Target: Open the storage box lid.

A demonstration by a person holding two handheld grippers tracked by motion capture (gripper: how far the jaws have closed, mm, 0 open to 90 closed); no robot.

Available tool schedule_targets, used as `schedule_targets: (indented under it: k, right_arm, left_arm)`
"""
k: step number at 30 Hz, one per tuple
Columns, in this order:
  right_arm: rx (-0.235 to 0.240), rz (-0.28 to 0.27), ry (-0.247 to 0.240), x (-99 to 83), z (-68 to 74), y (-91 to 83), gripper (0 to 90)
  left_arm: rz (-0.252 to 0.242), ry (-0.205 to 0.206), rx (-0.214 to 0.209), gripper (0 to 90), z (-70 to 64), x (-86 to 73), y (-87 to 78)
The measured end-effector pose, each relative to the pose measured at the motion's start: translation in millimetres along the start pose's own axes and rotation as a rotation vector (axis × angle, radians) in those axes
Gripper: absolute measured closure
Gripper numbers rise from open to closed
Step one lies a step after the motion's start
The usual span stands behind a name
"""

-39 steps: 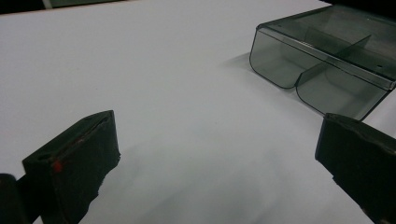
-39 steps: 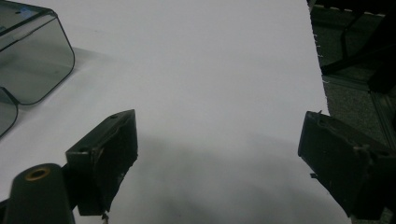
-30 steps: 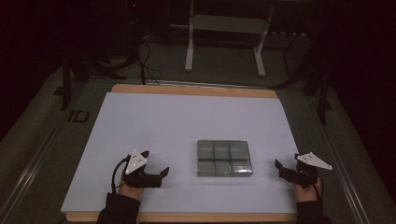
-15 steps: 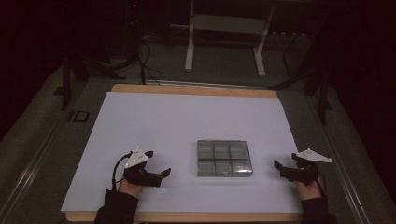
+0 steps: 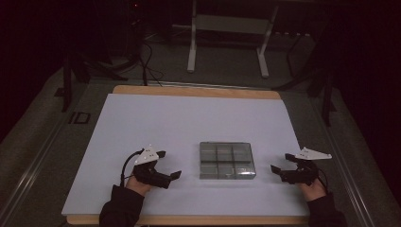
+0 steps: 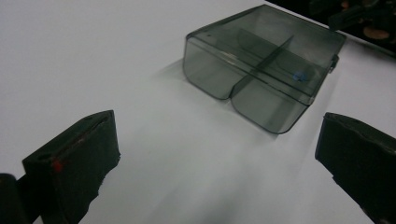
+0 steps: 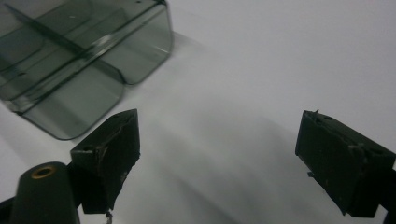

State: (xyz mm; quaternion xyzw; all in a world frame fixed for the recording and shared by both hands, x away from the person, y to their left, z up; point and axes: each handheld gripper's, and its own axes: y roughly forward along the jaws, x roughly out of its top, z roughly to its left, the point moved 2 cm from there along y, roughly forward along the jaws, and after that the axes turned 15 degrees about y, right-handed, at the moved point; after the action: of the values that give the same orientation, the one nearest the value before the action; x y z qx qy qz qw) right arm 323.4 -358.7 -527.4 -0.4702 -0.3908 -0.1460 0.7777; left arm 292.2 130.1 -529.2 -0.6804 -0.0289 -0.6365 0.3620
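A smoky transparent box (image 5: 227, 161) with several compartments lies flat on the white table sheet (image 5: 189, 123), near the front. My left gripper (image 5: 169, 164) rests on the sheet a short way left of the box, open, nothing between its fingers. In the left gripper view the box (image 6: 261, 65) sits ahead of the gripper (image 6: 217, 144), and a tiny blue speck (image 6: 299, 76) shows inside it. My right gripper (image 5: 281, 162) rests just right of the box, open and holding nothing. The right gripper view has the box (image 7: 79, 56) at upper left, beyond the gripper (image 7: 217, 140).
The sheet covers a wooden tabletop (image 5: 189, 91) whose edge shows at the back. Behind the table stand a metal frame (image 5: 227, 42) and cables (image 5: 146, 61) on a dark floor. The other hand (image 6: 369, 23) appears beyond the box in the left gripper view.
Both grippers have shifted only slightly where they rest, the left one edging a little toward the box. The box has not moved.
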Motion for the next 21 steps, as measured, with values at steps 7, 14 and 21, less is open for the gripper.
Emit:
schedule_targets:
  k: [7, 14, 21]
  right_arm:
    - [0.073, 0.002, -0.047, 2.8, 11.7, 7.7, 17.0]
    - [0.126, 0.0, -0.087, 4.7, 17.2, 12.7, 33.6]
    - [0.15, 0.06, -0.158, 0.0, 24.2, 19.6, 57.7]
  left_arm:
    - [0.053, 0.051, -0.025, 0.6, -7.9, 6.1, 16.3]
    - [0.046, 0.111, -0.077, 22.7, -11.6, 7.0, 26.5]
    - [0.081, 0.132, -0.141, 54.0, -13.4, 8.5, 39.3]
